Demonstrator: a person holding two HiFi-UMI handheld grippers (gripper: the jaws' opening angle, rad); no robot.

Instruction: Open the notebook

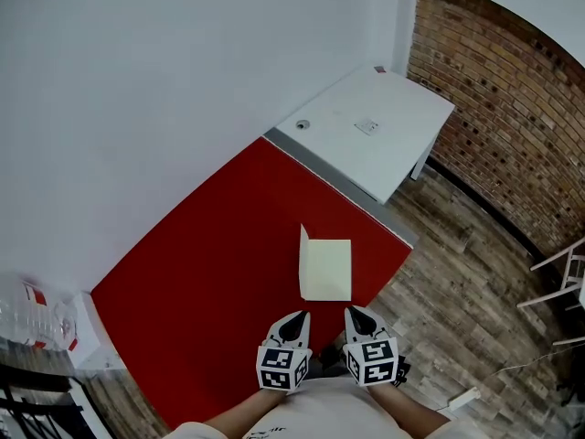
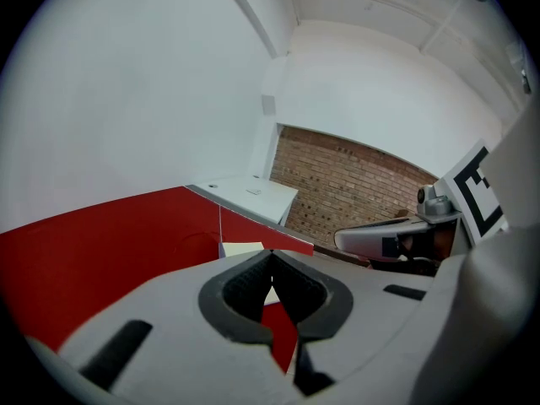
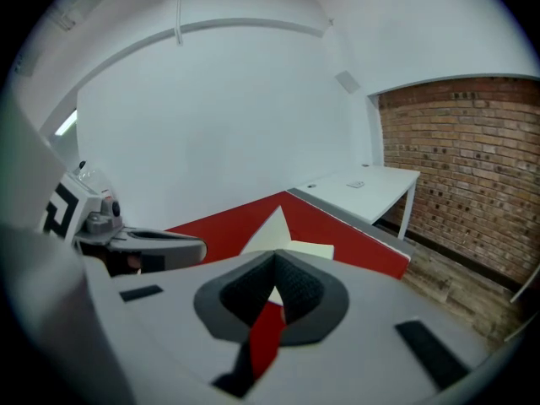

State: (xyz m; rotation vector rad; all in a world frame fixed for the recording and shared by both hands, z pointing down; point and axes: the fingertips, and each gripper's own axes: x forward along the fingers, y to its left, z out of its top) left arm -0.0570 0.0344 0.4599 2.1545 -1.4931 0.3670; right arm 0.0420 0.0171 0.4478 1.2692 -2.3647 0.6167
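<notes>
A pale cream notebook [image 1: 326, 270] lies on the red table [image 1: 210, 273] near its front right edge. Its cover [image 1: 303, 258] stands upright along the left side, and the page beside it lies flat. Both grippers hover side by side just in front of it, apart from it. My left gripper [image 1: 294, 322] is shut with nothing in it, and so is my right gripper [image 1: 357, 317]. In the left gripper view the notebook [image 2: 243, 248] shows just past the closed tips [image 2: 270, 257]. In the right gripper view the raised cover [image 3: 270, 230] rises beyond the closed tips [image 3: 274, 256].
A white desk [image 1: 375, 131] adjoins the red table at the back right, against a brick wall [image 1: 503, 90]. Wooden floor [image 1: 457, 309] lies to the right, with a white chair [image 1: 562, 277] at the edge. Clear plastic bottles [image 1: 32, 318] sit at far left.
</notes>
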